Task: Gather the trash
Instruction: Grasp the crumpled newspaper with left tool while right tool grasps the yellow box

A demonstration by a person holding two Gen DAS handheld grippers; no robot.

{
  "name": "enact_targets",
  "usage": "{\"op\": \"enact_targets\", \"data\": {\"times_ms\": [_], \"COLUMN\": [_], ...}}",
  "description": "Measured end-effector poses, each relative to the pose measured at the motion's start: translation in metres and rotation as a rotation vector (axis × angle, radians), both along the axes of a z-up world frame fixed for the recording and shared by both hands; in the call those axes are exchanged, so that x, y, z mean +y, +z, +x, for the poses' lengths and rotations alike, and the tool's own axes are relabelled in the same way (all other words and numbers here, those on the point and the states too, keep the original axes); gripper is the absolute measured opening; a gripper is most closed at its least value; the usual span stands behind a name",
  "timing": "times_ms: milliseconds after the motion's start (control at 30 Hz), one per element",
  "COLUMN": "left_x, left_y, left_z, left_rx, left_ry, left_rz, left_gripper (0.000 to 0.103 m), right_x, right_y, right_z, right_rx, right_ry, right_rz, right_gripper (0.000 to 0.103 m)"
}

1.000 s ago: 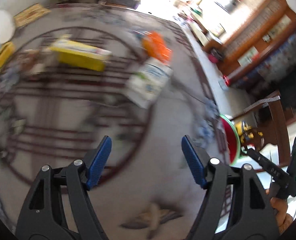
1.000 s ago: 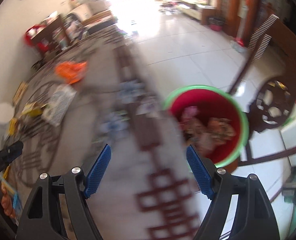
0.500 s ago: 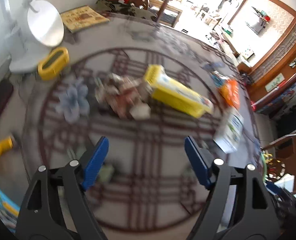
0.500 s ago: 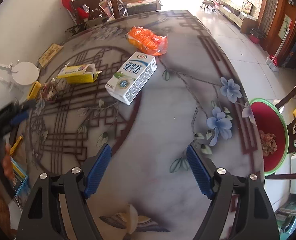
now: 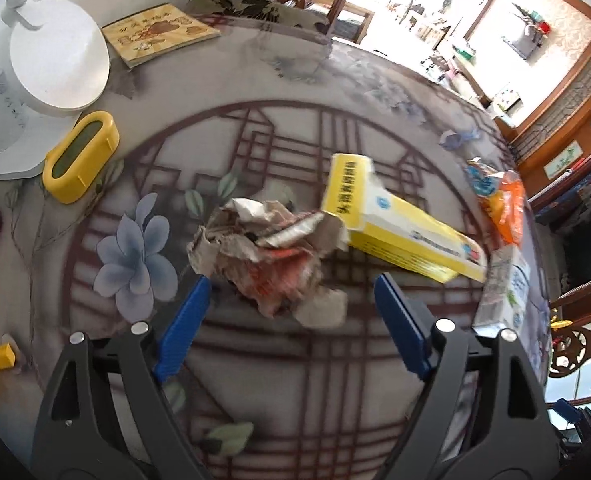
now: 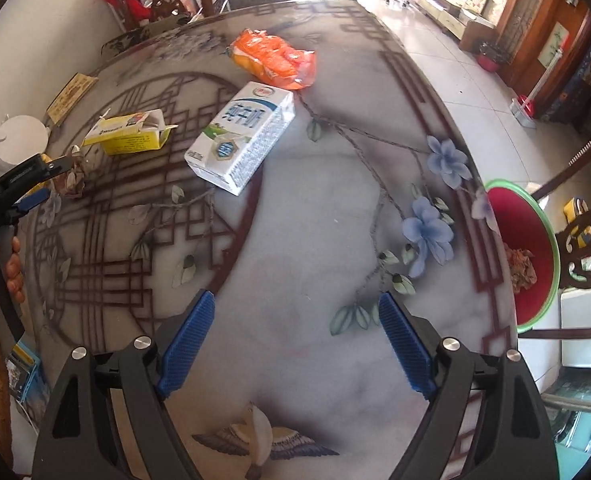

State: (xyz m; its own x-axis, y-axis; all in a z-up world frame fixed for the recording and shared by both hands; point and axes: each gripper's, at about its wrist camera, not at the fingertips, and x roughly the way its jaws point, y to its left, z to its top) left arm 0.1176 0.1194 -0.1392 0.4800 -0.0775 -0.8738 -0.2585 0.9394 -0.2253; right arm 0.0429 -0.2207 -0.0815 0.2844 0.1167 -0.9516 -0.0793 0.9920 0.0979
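A crumpled paper wad (image 5: pixel 271 248) lies on the patterned table, just ahead of my open, empty left gripper (image 5: pixel 291 320). A torn yellow box (image 5: pixel 395 232) lies against its right side, also seen in the right wrist view (image 6: pixel 129 136). A white milk carton (image 6: pixel 243 136) and an orange wrapper (image 6: pixel 275 58) lie further along the table. My right gripper (image 6: pixel 295 344) is open and empty over bare table. A red bin with a green rim (image 6: pixel 523 256) holding trash stands beside the table's right edge. The left gripper (image 6: pixel 35 188) shows at the far left by the wad.
A white lamp base (image 5: pixel 55 68), a yellow case (image 5: pixel 81 156) and a booklet (image 5: pixel 159 32) sit at the table's far left. A dark wooden chair (image 6: pixel 587 248) stands by the bin. The table edge (image 6: pixel 491 280) curves along the right.
My left gripper swung from the carton side to the crumpled wad and closed in on it. My right gripper swung from over the bin back onto the table and has barely moved since.
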Motion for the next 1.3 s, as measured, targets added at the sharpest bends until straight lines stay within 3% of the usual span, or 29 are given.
{"op": "enact_targets", "data": {"times_ms": [167, 300, 433, 667, 800, 867, 967, 1133, 1300], "left_x": [0.011, 0.014, 0.016, 0.023, 0.024, 0.024, 0.025, 0.028, 0.027], "left_y": [-0.011, -0.018, -0.017, -0.017, -0.018, -0.018, -0.017, -0.013, -0.007], "left_z": [0.016, 0.02, 0.017, 0.018, 0.017, 0.016, 0.014, 0.004, -0.015], "left_rx": [0.019, 0.035, 0.02, 0.014, 0.01, 0.008, 0.009, 0.003, -0.006], "left_ry": [0.028, 0.038, 0.041, 0.062, 0.072, 0.075, 0.077, 0.089, 0.083], "left_rz": [-0.025, -0.021, -0.012, -0.037, -0.049, -0.05, -0.057, -0.103, -0.121], "left_gripper": [0.081, 0.062, 0.05, 0.048, 0.047, 0.047, 0.041, 0.035, 0.035], "right_x": [0.034, 0.071, 0.123, 0.199, 0.215, 0.215, 0.209, 0.19, 0.175], "right_y": [0.006, 0.014, 0.017, -0.021, -0.044, -0.052, -0.053, -0.034, -0.031], "right_z": [0.034, 0.069, 0.108, 0.157, 0.165, 0.165, 0.16, 0.139, 0.1], "right_rx": [-0.033, -0.071, -0.115, -0.077, -0.03, -0.018, -0.02, -0.011, 0.055], "right_ry": [0.103, 0.234, 0.419, 0.672, 0.712, 0.708, 0.69, 0.637, 0.614], "right_rz": [0.01, 0.031, -0.002, -0.139, -0.141, -0.143, -0.119, -0.031, 0.004], "right_gripper": [0.082, 0.082, 0.084, 0.085, 0.079, 0.056, 0.04, 0.033, 0.035]}}
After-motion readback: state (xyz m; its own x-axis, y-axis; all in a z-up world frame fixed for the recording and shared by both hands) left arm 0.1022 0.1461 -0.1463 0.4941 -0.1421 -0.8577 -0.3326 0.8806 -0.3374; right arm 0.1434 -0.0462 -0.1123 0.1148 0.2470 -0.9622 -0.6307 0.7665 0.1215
